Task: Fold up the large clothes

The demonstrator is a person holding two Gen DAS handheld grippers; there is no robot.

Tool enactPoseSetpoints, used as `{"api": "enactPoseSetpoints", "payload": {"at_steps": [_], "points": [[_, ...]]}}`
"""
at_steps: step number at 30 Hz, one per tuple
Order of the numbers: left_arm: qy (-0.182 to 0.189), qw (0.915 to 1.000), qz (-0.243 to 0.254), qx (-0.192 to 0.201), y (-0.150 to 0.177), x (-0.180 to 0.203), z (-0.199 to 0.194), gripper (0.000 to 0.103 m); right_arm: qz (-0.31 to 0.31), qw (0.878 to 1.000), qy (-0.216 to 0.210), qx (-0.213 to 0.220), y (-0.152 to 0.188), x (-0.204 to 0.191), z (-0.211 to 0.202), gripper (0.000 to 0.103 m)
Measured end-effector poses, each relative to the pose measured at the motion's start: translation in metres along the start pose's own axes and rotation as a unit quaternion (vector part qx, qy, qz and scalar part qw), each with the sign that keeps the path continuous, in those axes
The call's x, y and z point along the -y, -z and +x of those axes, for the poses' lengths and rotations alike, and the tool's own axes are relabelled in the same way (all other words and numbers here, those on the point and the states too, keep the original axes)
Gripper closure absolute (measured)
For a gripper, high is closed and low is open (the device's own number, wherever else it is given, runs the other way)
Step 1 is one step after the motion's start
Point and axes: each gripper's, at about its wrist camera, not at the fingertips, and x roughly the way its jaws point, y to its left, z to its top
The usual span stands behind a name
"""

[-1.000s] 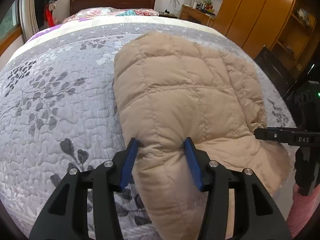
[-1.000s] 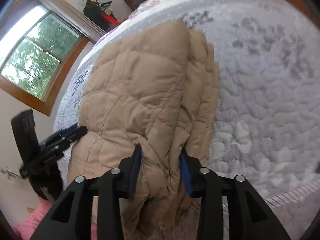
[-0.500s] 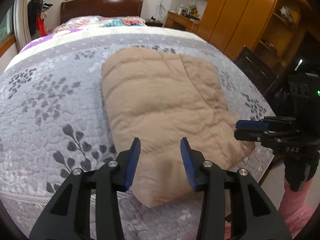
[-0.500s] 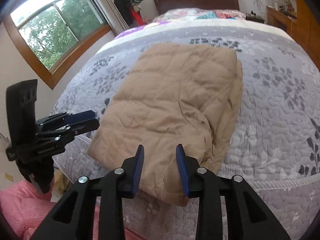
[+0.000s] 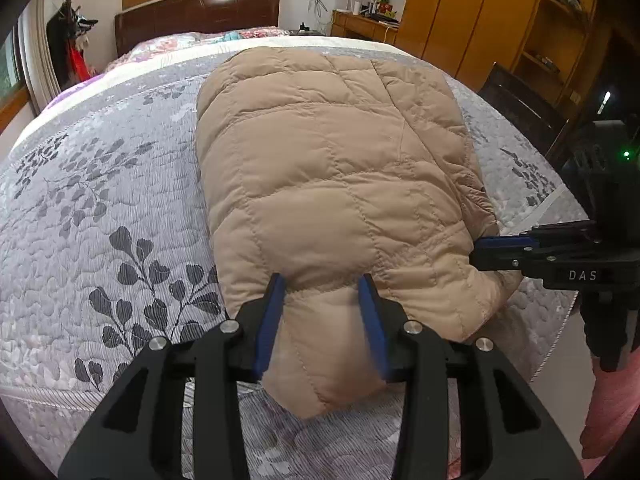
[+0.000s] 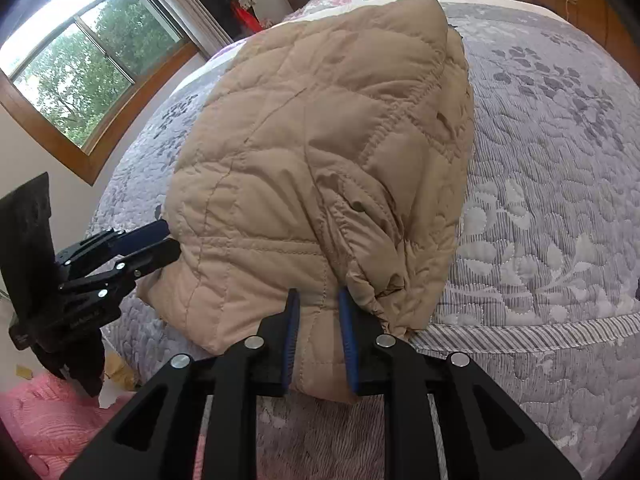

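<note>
On the one bed [image 5: 100, 208], one tan jacket [image 5: 340, 184] is pinched by left claw [image 5: 324, 304] and closing right claw [image 6: 318, 312].

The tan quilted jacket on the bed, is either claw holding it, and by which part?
Both. The left claw grips the tan quilted jacket at its near-left corner. The right claw is closing on the bunched near-right corner.

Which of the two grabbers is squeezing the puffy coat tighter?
The right gripper: its closing jaws pinch a narrower bunch of the tan coat than the left gripper does.
</note>
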Motion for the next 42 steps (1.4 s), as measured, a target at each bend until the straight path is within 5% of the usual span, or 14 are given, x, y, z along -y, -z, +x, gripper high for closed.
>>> {"api": "enactPoseSetpoints", "payload": {"at_steps": [14, 21, 31, 42], "points": [[-0.004, 1.0, 0.002, 0.001, 0.002, 0.0, 0.005, 0.065, 0.0, 1.0, 0.003, 0.0, 0.001, -0.005, 0.008, 0.084], [0.015, 0.9998, -0.013, 0.007, -0.014, -0.008, -0.011, 0.065, -0.008, 1.0, -0.008, 0.01, -0.012, -0.001, -0.023, 0.081], [0.026, 0.998, -0.045, 0.035, -0.086, -0.037, -0.005, 0.067, -0.032, 0.996, 0.042, 0.075, -0.085, -0.007, -0.054, 0.074], [0.053, 0.9964, -0.06, -0.027, -0.13, -0.06, 0.067, 0.072, 0.008, 0.998, 0.058, 0.034, -0.142, 0.018, 0.006, 0.079]]}}
